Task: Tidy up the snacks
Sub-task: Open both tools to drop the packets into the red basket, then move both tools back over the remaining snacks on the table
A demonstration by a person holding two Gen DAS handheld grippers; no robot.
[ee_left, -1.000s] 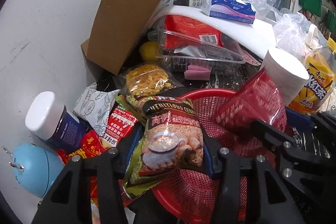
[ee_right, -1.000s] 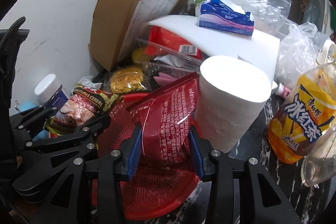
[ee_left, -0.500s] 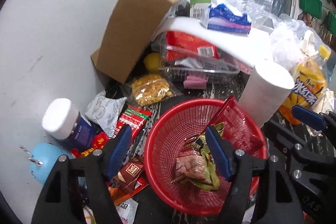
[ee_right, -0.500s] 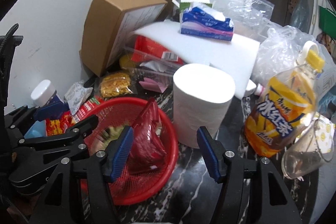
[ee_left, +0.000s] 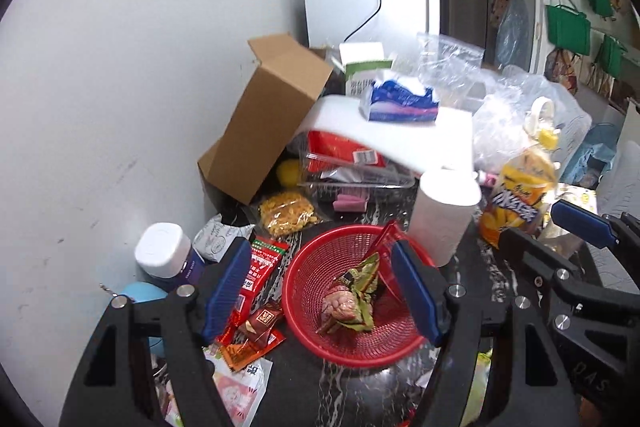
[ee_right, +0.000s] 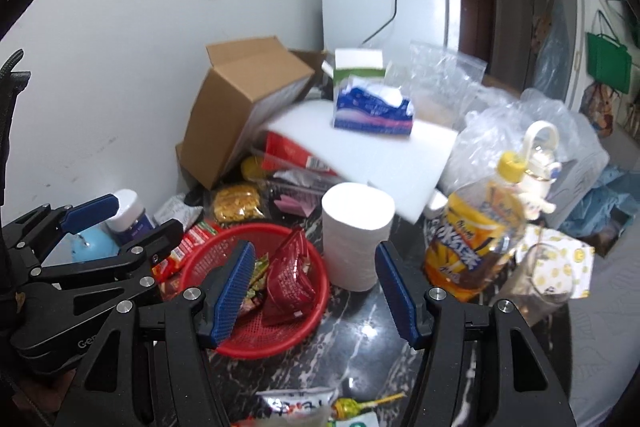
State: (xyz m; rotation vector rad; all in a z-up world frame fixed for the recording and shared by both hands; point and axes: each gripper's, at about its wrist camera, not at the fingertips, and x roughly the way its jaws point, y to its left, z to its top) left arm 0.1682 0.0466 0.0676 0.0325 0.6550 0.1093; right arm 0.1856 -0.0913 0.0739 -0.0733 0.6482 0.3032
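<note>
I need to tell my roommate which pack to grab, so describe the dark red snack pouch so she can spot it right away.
Find the red mesh basket on the dark marble counter, just left of the white paper roll. The dark red snack pouch stands inside it on the roll's side; unlike the green cereal packet beside it, it is glossy, solid crimson.

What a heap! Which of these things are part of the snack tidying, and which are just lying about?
Part of the job: red basket, cereal packet and red packet in it, loose red sachets beside it.

Lying about: paper roll, tea bottle, tissue pack, cardboard box.
</note>
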